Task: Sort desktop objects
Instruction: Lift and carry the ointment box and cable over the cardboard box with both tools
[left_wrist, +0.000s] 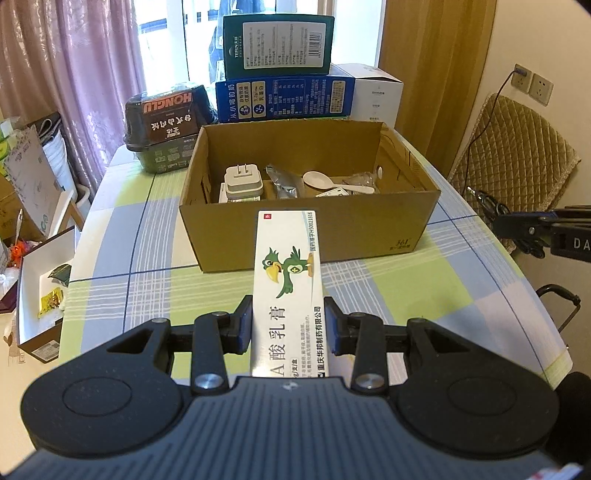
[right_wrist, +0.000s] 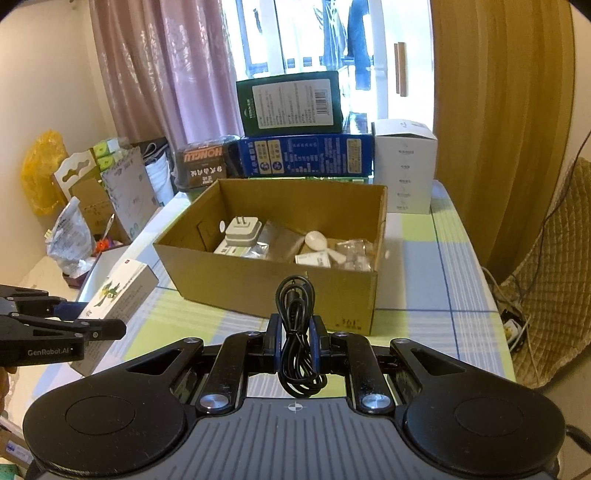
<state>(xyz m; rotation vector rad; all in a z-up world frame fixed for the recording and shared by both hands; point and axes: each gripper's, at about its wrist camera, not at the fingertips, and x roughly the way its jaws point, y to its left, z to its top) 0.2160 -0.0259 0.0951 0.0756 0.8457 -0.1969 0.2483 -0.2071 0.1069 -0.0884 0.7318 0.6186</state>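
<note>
My left gripper (left_wrist: 289, 321) is shut on a long white ointment box (left_wrist: 289, 284) with a green bird on it, held above the checked tablecloth just short of the open cardboard box (left_wrist: 310, 230). From the right wrist view that ointment box (right_wrist: 120, 295) shows at the left in the left gripper (right_wrist: 92, 325). My right gripper (right_wrist: 295, 338) is shut on a coiled black cable (right_wrist: 295, 332), close to the near wall of the cardboard box (right_wrist: 273, 286). Inside the box lie a white plug adapter (left_wrist: 243, 179), a white spoon (left_wrist: 325, 181) and foil and clear packets.
Behind the cardboard box stand a blue carton (left_wrist: 284, 98) with a green box (left_wrist: 279, 42) on top, a white box (left_wrist: 376, 94) and a dark Honglu container (left_wrist: 166, 125). Clutter and an open white box (left_wrist: 40, 291) sit left of the table; a quilted chair (left_wrist: 517, 155) is right.
</note>
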